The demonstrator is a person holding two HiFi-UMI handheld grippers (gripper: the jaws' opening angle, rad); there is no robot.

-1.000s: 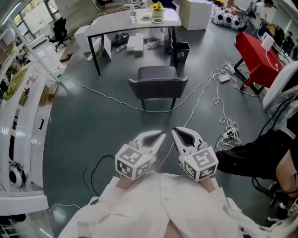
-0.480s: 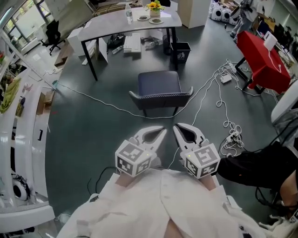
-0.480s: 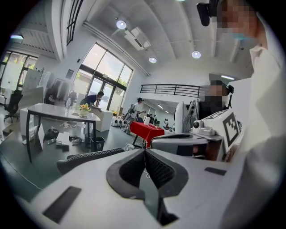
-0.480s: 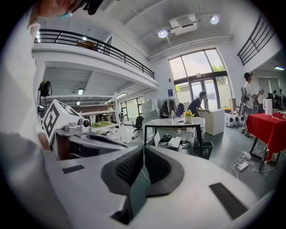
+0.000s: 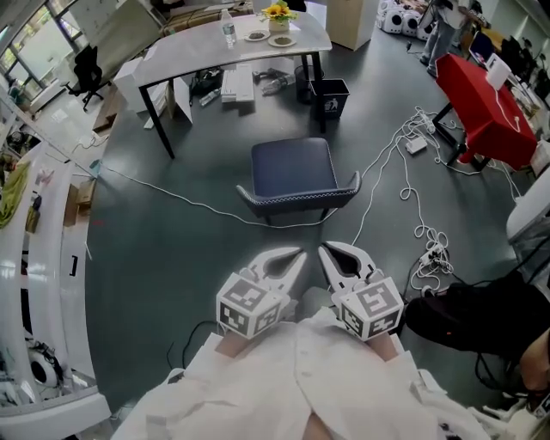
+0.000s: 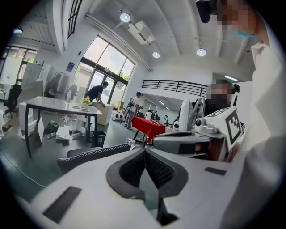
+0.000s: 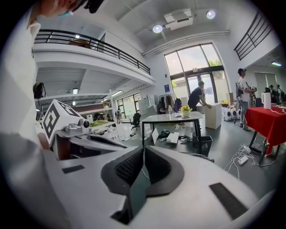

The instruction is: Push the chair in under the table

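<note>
Closest to you, your white shirt [image 5: 292, 378] fills the bottom of the head view, and both grippers reach forward from it side by side. Your left gripper [image 5: 298, 255] has its jaws pressed together with nothing between them; its own view [image 6: 144, 151] shows the ribbed pads meeting. Your right gripper [image 5: 324, 249] is closed the same way and holds nothing [image 7: 143, 150]. The two tips sit near each other and point at the chair, but neither touches it.

Just past the tips, the chair [image 5: 292, 168] stands on the grey floor [image 5: 172, 249], its curved back towards you and its seat facing the table. A white cable [image 5: 172, 196] runs across the floor from the left and passes by the chair's legs. More cables [image 5: 404, 146] lie tangled to the right.

Beyond the chair, well apart from it, is the table [image 5: 198, 47]. A black bin [image 5: 331, 94] stands on the floor by its near right leg, and clutter lies underneath. Along the table's far edge stand a bottle [image 5: 227, 27] and, nearer the right end, yellow flowers [image 5: 277, 13].
</note>
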